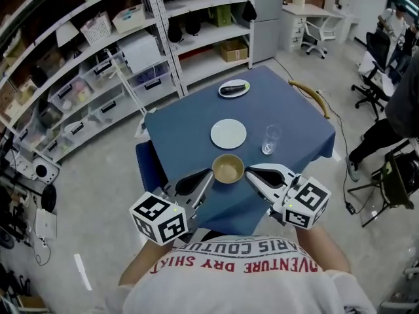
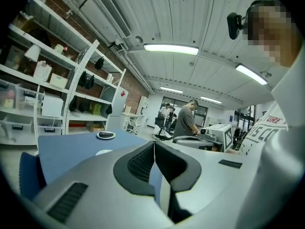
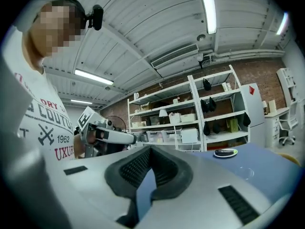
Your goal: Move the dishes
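On the blue table (image 1: 190, 129) a tan bowl (image 1: 228, 169) stands near the front edge. Behind it lie a white plate (image 1: 228, 134) and a clear glass (image 1: 270, 139). At the far edge is a small plate with a dark vegetable (image 1: 234, 88). My left gripper (image 1: 208, 174) points at the bowl's left side and my right gripper (image 1: 250, 171) at its right side, both close beside it. In the left gripper view the left gripper (image 2: 154, 146) has its jaws shut with nothing between them. The right gripper (image 3: 150, 150) looks the same in its own view.
Metal shelving (image 1: 98, 57) with bins lines the back and left. A wooden-backed chair (image 1: 313, 95) stands at the table's right, and a blue seat (image 1: 147, 165) at its left. A person (image 1: 399, 103) and office chairs (image 1: 373, 77) are to the right.
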Demonstrator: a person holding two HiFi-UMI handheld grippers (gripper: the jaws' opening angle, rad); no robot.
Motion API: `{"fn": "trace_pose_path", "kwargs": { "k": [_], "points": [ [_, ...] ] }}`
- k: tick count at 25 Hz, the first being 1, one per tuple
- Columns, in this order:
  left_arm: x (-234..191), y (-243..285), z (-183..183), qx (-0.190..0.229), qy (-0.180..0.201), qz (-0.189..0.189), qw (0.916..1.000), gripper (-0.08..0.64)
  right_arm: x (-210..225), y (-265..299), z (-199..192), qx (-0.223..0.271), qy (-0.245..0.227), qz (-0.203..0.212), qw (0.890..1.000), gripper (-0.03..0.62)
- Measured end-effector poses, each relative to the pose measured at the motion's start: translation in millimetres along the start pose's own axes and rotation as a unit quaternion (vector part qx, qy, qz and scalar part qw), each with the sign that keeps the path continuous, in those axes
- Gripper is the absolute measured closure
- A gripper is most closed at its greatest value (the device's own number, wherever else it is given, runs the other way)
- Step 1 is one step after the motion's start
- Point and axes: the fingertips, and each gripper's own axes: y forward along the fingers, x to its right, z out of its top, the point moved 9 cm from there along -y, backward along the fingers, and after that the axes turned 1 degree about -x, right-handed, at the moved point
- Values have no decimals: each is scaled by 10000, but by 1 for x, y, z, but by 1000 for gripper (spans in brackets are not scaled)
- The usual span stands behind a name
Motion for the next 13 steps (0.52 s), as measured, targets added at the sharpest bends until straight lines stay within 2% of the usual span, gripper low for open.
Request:
{"fn": "trace_pose_path", "kwargs": {
  "k": [4, 13],
  "points": [
    [-4, 2, -6, -28, -26, 63, 10000, 531, 1, 3, -6, -153, -218, 55, 9996, 569],
    [-9, 6, -6, -114, -56, 138, 9998, 531, 9, 7, -7, -268, -315, 57, 9991, 569]
  ]
}}
